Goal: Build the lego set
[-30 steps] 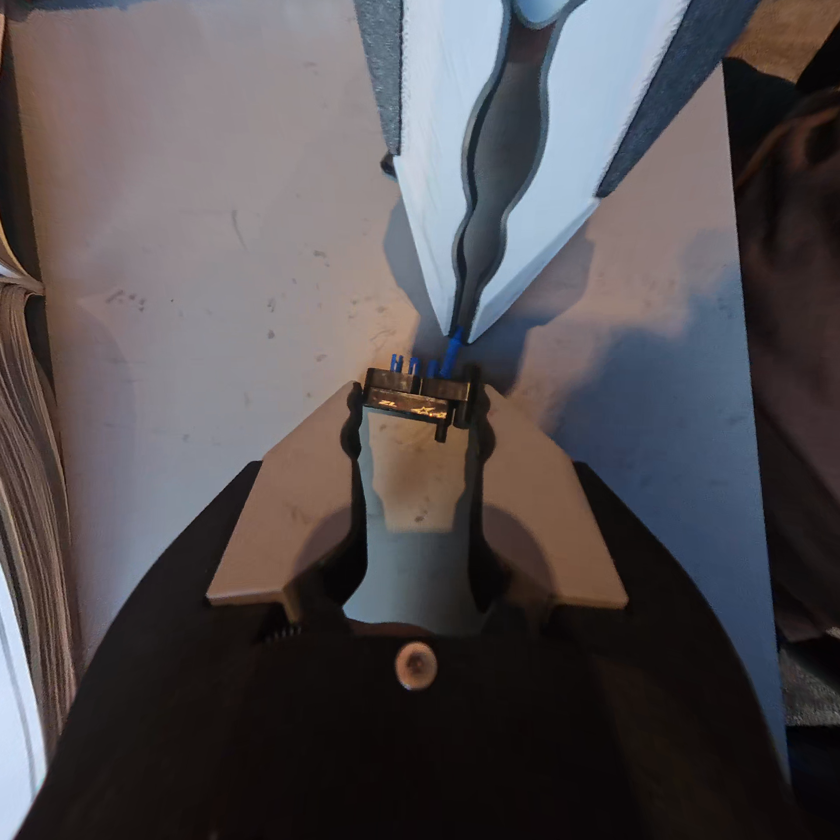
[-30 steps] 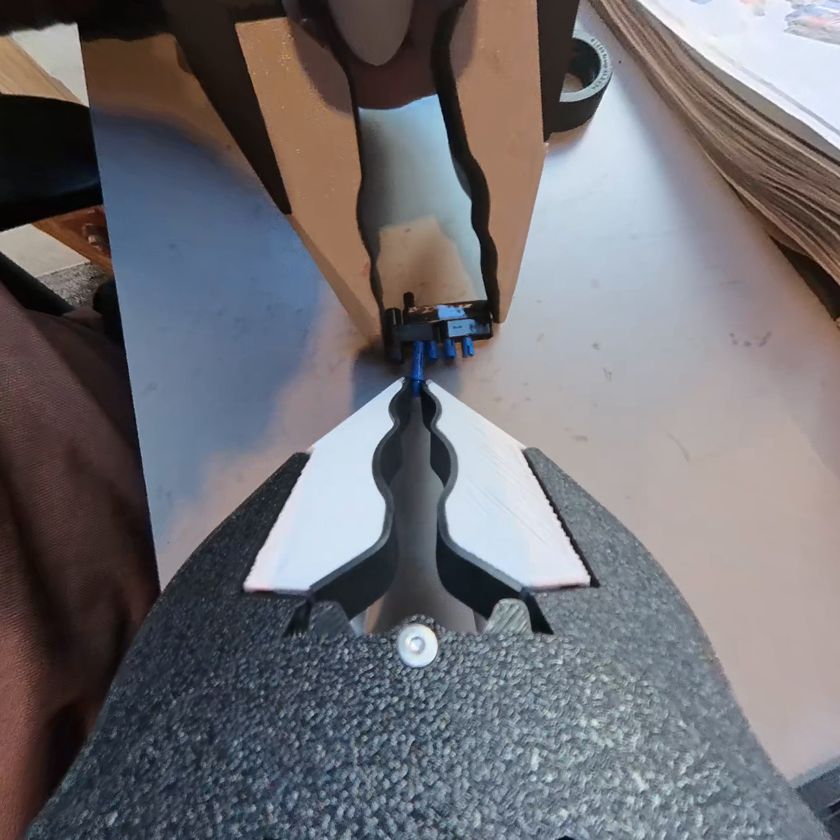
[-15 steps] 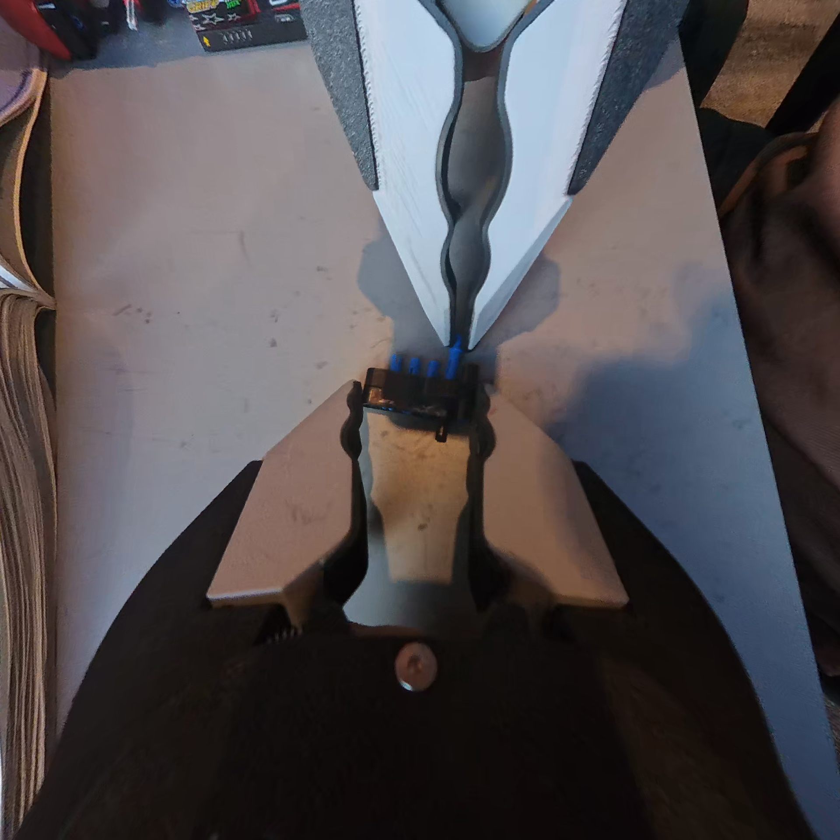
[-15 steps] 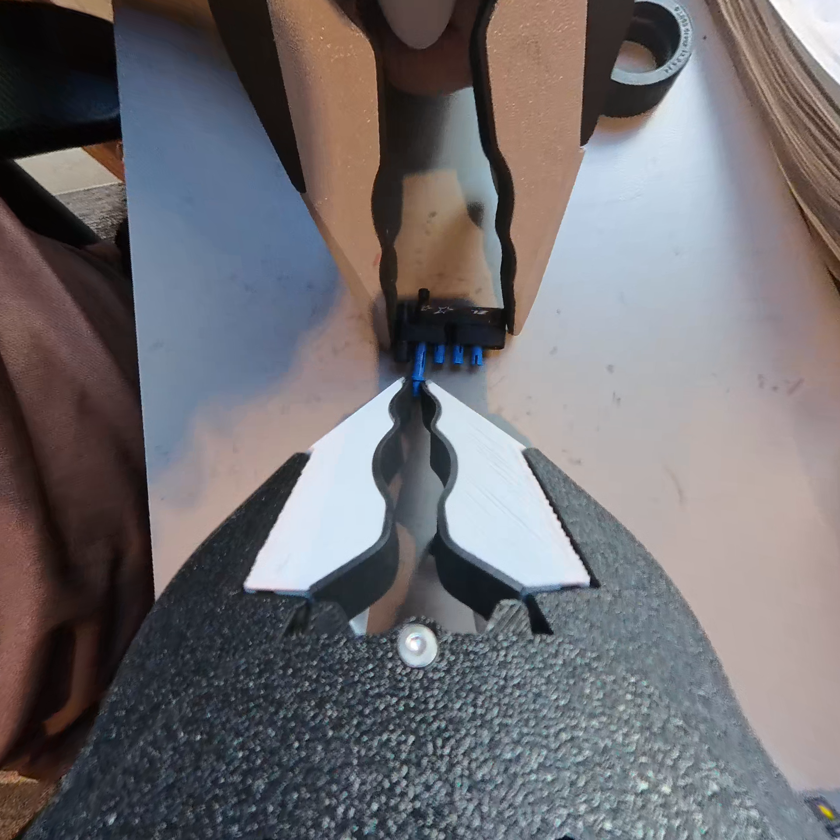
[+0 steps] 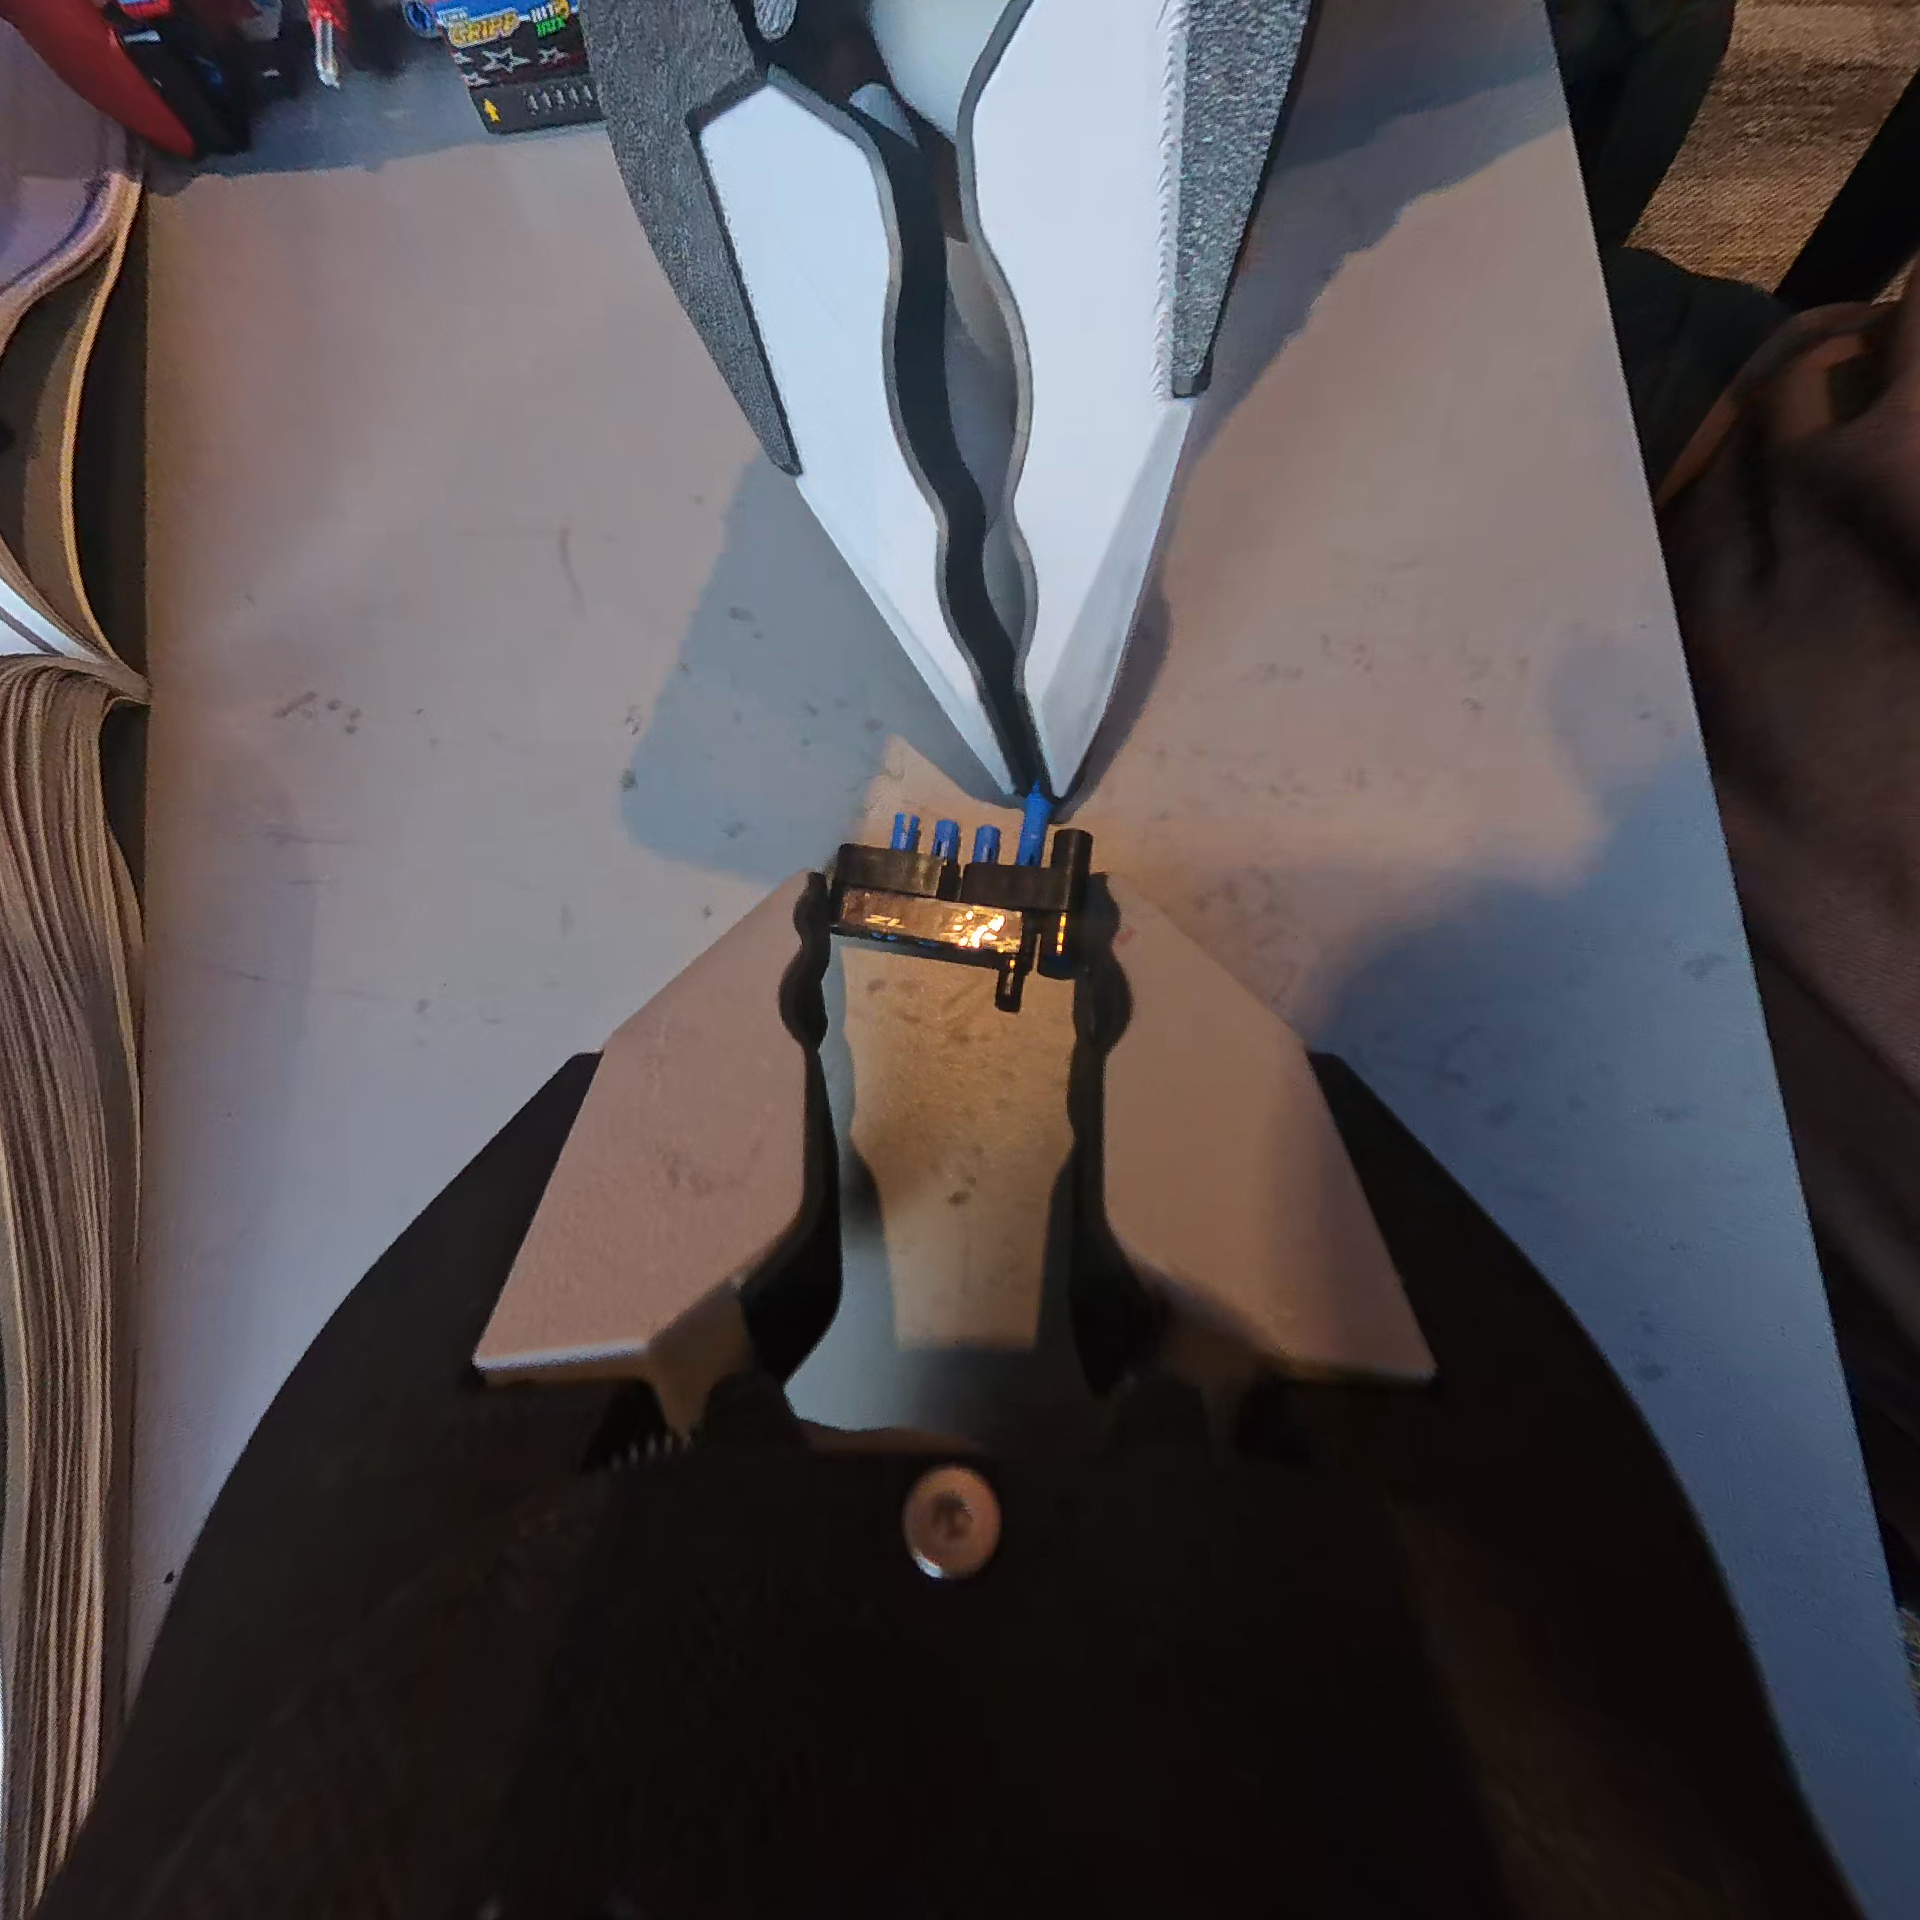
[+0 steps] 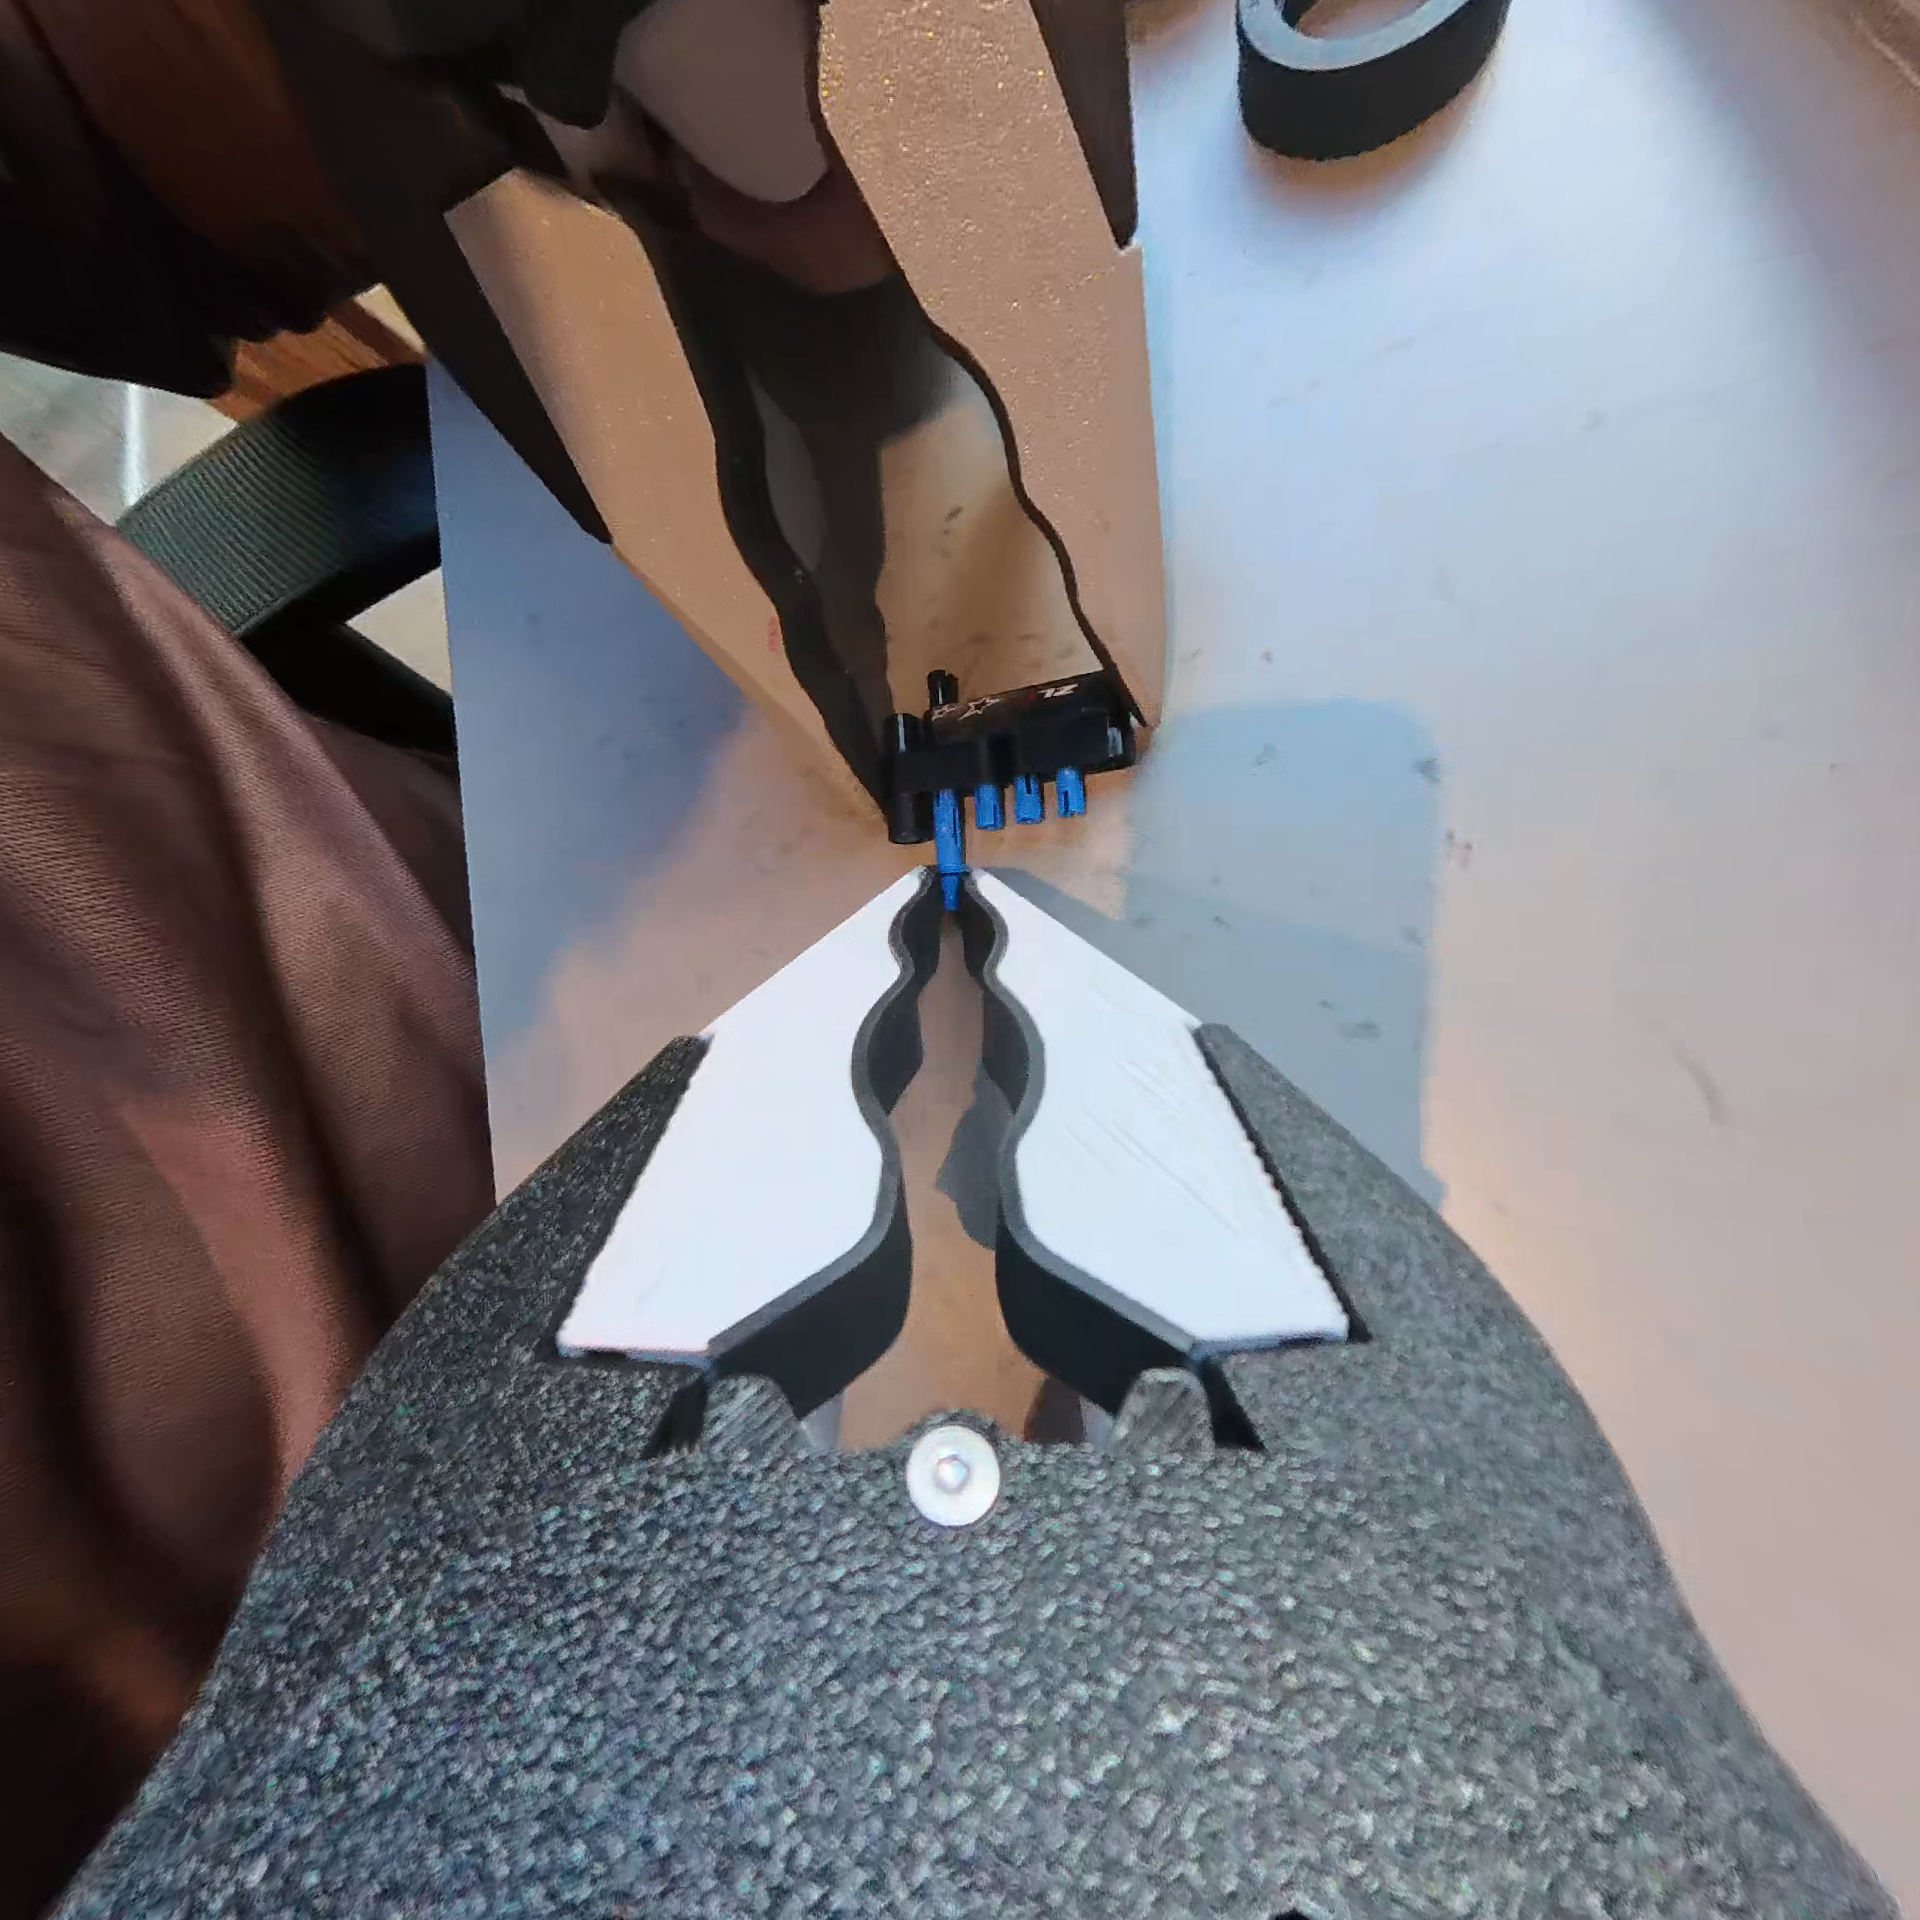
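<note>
My left gripper [image 5: 951,914], with tan fingers, is shut on a black lego beam [image 5: 945,902] and holds it crosswise above the white table [image 5: 416,623]. Several blue pins stick out of the beam's far side. My right gripper [image 6: 948,883], with white fingers, is shut on one long blue pin [image 6: 948,836] whose far end sits in the beam [image 6: 1008,743] near its end. In the left wrist view the right gripper [image 5: 1037,790] comes in from the top and pinches that pin [image 5: 1032,831].
A thick stack of paper pages [image 5: 52,1039] lies along the table's left edge. A black rubber tyre [image 6: 1361,83] lies on the table behind the left gripper. Coloured lego parts and a box [image 5: 520,62] sit at the far end. Brown cloth [image 6: 208,1039] is beside the table. The grippers are tip to tip, or close to it.
Both grippers have kept their grip and stayed tip to tip. The pair has tilted and shifted over the table; more of the table's far end shows.
</note>
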The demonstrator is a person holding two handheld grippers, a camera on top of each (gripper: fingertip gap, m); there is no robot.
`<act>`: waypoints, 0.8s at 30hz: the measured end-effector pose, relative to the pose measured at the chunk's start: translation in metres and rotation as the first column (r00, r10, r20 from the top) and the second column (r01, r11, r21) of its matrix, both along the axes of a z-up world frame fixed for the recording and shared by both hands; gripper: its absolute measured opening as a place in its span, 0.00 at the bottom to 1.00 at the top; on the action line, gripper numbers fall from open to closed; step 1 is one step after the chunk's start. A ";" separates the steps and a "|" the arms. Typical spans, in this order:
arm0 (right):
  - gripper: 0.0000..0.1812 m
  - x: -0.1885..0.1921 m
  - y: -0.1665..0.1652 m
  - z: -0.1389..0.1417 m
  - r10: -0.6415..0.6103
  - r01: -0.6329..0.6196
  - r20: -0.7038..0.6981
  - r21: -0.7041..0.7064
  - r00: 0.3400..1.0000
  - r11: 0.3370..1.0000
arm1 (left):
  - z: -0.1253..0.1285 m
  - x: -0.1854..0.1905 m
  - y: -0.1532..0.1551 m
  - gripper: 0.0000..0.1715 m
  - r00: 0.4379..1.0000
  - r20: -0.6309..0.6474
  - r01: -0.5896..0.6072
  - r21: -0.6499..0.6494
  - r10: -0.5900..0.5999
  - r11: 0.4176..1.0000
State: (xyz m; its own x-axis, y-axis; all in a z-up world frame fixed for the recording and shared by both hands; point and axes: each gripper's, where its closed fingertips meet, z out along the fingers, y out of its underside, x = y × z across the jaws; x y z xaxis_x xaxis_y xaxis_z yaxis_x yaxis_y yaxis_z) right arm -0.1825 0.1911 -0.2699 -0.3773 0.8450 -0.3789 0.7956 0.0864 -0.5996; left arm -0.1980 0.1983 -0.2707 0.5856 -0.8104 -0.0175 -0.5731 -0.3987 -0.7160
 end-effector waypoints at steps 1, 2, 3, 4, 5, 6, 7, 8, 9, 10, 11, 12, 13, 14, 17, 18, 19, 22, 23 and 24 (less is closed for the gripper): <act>0.02 0.000 0.000 0.000 -0.004 0.005 -0.005 0.005 1.000 1.000 | 0.000 0.000 0.000 0.27 1.000 -0.002 0.000 0.001 0.000 1.000; 0.02 0.000 0.000 0.000 -0.005 0.005 -0.012 0.008 1.000 1.000 | 0.000 0.000 0.000 0.27 1.000 -0.003 0.001 0.003 -0.001 1.000; 0.02 0.000 0.000 0.001 -0.003 0.003 -0.020 0.010 1.000 1.000 | 0.000 0.000 0.000 0.27 1.000 -0.003 0.002 0.004 -0.002 1.000; 0.02 0.000 0.000 0.002 0.000 0.000 -0.029 0.010 1.000 1.000 | 0.000 0.000 0.000 0.27 1.000 -0.004 0.002 0.005 -0.002 1.000; 0.02 0.000 -0.001 0.002 0.003 -0.003 -0.036 0.002 0.999 1.000 | 0.000 0.000 0.000 0.27 1.000 -0.006 0.004 0.007 -0.004 1.000; 0.02 0.001 -0.002 0.004 0.004 -0.004 -0.041 -0.013 0.999 1.000 | 0.000 0.000 0.000 0.27 1.000 -0.008 0.004 0.008 -0.003 1.000; 0.02 0.001 -0.002 0.005 0.002 -0.003 -0.046 -0.027 0.999 1.000 | 0.000 0.000 0.000 0.27 1.000 -0.009 0.003 0.010 -0.003 1.000; 0.02 0.001 -0.002 0.006 -0.002 0.001 -0.048 -0.036 0.999 0.999 | 0.001 0.000 0.000 0.27 1.000 -0.010 0.005 0.013 -0.005 1.000; 0.02 0.001 -0.001 0.006 -0.007 0.005 -0.051 -0.042 0.999 0.999 | 0.001 0.001 0.000 0.27 1.000 -0.010 0.007 0.017 -0.006 1.000; 0.02 0.001 -0.001 0.008 -0.014 0.012 -0.054 -0.051 0.998 0.999 | 0.001 0.002 0.000 0.26 1.000 -0.012 0.010 0.020 -0.010 1.000; 0.02 0.000 0.000 0.009 -0.025 0.021 -0.059 -0.065 0.998 0.998 | 0.001 0.002 0.000 0.27 1.000 -0.012 0.014 0.025 -0.014 1.000; 0.02 -0.001 0.001 0.011 -0.036 0.032 -0.062 -0.079 0.997 0.996 | 0.001 0.003 -0.001 0.27 1.000 -0.012 0.017 0.029 -0.017 0.999; 0.02 -0.001 0.001 0.011 -0.045 0.039 -0.062 -0.088 0.997 0.995 | 0.001 0.003 0.000 0.27 1.000 -0.013 0.017 0.029 -0.016 0.999; 0.02 -0.001 0.001 0.009 -0.047 0.042 -0.058 -0.085 0.997 0.996 | 0.001 0.002 0.000 0.27 1.000 -0.011 0.016 0.027 -0.016 1.000; 0.02 0.000 0.001 0.006 -0.046 0.044 -0.064 -0.041 0.997 0.998 | 0.001 0.002 0.000 0.27 1.000 -0.011 0.015 0.026 -0.015 1.000; 0.02 0.000 0.001 0.006 -0.053 0.050 -0.071 -0.033 0.996 0.998 | 0.001 0.002 -0.001 0.27 1.000 -0.012 0.014 0.026 -0.014 1.000; 0.02 0.000 0.001 0.006 -0.060 0.058 -0.078 -0.018 0.995 0.998 | 0.001 0.002 -0.001 0.27 1.000 -0.012 0.014 0.025 -0.013 1.000; 0.02 0.001 0.000 0.003 -0.049 0.059 -0.116 0.079 0.992 0.995 | 0.001 0.002 -0.001 0.27 1.000 -0.012 0.013 0.026 -0.013 1.000; 0.02 0.002 -0.001 0.001 -0.035 0.052 -0.131 0.126 0.991 0.991 | 0.001 0.002 -0.001 0.27 1.000 -0.011 0.013 0.025 -0.013 1.000; 0.02 0.002 -0.003 0.001 -0.019 0.045 -0.150 0.174 0.989 0.984 | 0.001 0.002 -0.001 0.27 1.000 -0.009 0.012 0.023 -0.012 1.000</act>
